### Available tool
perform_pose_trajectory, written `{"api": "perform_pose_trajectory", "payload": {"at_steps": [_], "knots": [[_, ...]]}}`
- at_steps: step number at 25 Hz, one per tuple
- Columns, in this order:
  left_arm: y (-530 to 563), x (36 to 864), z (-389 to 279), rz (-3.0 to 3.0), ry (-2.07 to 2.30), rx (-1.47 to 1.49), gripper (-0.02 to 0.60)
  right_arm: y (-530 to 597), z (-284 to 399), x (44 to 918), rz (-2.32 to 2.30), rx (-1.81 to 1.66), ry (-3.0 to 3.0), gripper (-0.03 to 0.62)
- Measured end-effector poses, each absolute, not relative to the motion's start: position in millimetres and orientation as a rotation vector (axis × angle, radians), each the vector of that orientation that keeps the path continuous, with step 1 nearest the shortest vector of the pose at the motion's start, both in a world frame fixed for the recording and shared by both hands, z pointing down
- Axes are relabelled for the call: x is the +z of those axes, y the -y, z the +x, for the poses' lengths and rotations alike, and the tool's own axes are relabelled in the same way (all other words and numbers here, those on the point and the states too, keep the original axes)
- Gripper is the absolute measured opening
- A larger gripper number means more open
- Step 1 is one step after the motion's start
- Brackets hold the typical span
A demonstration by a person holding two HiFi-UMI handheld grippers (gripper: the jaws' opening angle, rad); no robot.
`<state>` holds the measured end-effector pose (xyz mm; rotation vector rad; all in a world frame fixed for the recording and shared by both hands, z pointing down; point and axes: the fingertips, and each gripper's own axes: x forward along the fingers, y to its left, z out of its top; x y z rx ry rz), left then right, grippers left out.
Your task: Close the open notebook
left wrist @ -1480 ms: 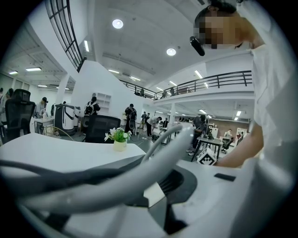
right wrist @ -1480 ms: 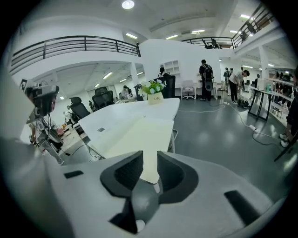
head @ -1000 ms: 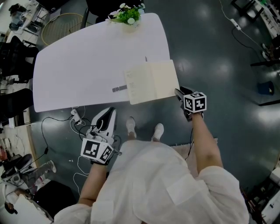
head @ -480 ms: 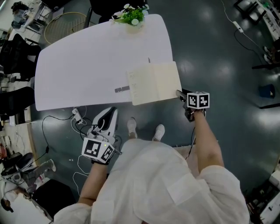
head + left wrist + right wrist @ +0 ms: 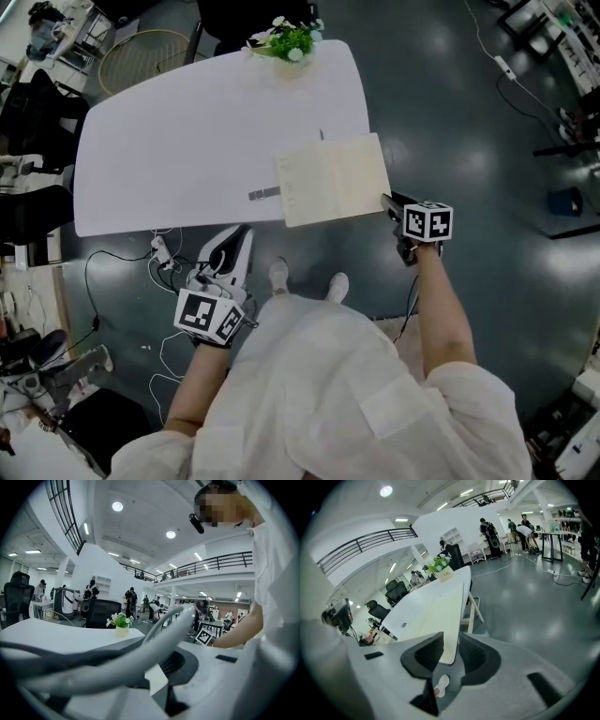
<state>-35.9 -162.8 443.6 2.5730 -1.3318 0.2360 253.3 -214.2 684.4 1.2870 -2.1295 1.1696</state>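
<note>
The open notebook [image 5: 333, 178] lies flat with cream pages at the right front corner of the white table [image 5: 187, 141]. My right gripper [image 5: 386, 200] is at the notebook's right edge. In the right gripper view that edge [image 5: 449, 634] runs between the two dark pads of the right gripper [image 5: 451, 651]. The jaws have just been closing on it, and a thin dark gap still shows on the right side. My left gripper [image 5: 234, 246] hangs low in front of the table, off the notebook, holding nothing that I can see. Its own view is too blurred to show how its jaws stand.
A potted plant [image 5: 286, 42] stands at the table's far edge. A small grey tag [image 5: 263, 194] lies left of the notebook. Cables and a power strip [image 5: 164, 253] trail on the dark floor under the table's front edge. Office chairs [image 5: 37, 122] stand at the left.
The right gripper has risen slightly at the notebook's right edge. The notebook still lies open and flat. The left gripper has stayed where it was.
</note>
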Motion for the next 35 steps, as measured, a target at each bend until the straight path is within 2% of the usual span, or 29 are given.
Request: {"api": "perform_pose_trajectory", "payload": {"at_steps": [16,35], "knots": [[166,411,-50,2.645,1.341,0.142,0.015,212,233,636,1.300,0.981,2.157,0.066],[174,394,-82,2.682,1.358,0.063,0.015,210,196,606,1.300,0.789,2.116,0.061]]}}
